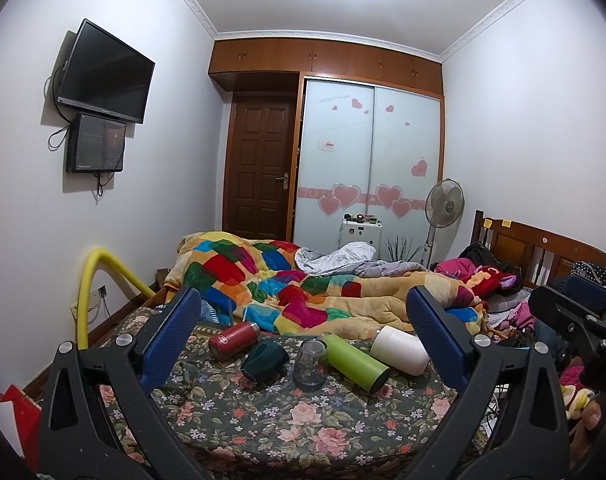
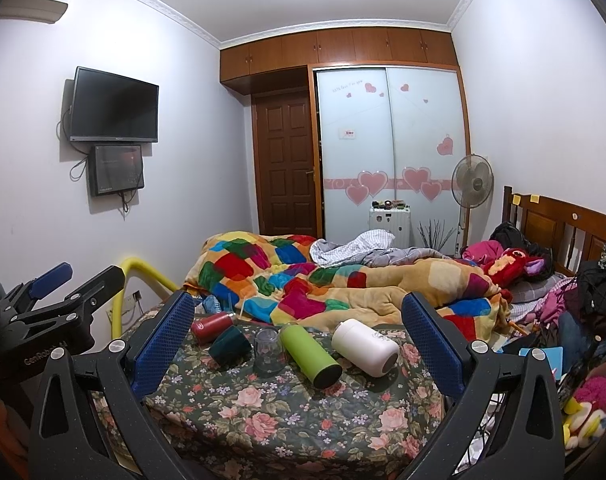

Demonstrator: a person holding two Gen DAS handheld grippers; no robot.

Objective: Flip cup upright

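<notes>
**Mia:** On the bed (image 1: pixel 303 420), near its front edge, five things can be seen lying in a row. Which one is meant to be stood up?

**Ben:** Most likely the dark green cup (image 1: pixel 264 360), which lies on its side with its mouth turned toward the cameras. A red bottle (image 1: pixel 234 340) is just beside it on one side. A clear glass (image 1: pixel 310 364) is on the other side (mouth down, it seems). Past that, a light green bottle (image 1: pixel 355 362) and a white bottle (image 1: pixel 399 349) are laid down too.

**Mia:** Is anything held yet?

**Ben:** No. The left gripper (image 1: pixel 303 340) is held wide open, and nothing is between its blue fingers (image 1: pixel 171 344). The right gripper (image 2: pixel 299 340) is spread wide too, and nothing is held by it. Both are kept back from the row, up in the air.

**Mia:** So which step is this?

**Ben:** The very start, it is judged. The cup has not been touched.

**Mia:** What is needed next?

**Ben:** One gripper should be brought down and forward to the cup. The fingers should be closed on its wall with care, since the red bottle and the glass are so close by. Then the cup can be turned until its mouth points up.
</notes>
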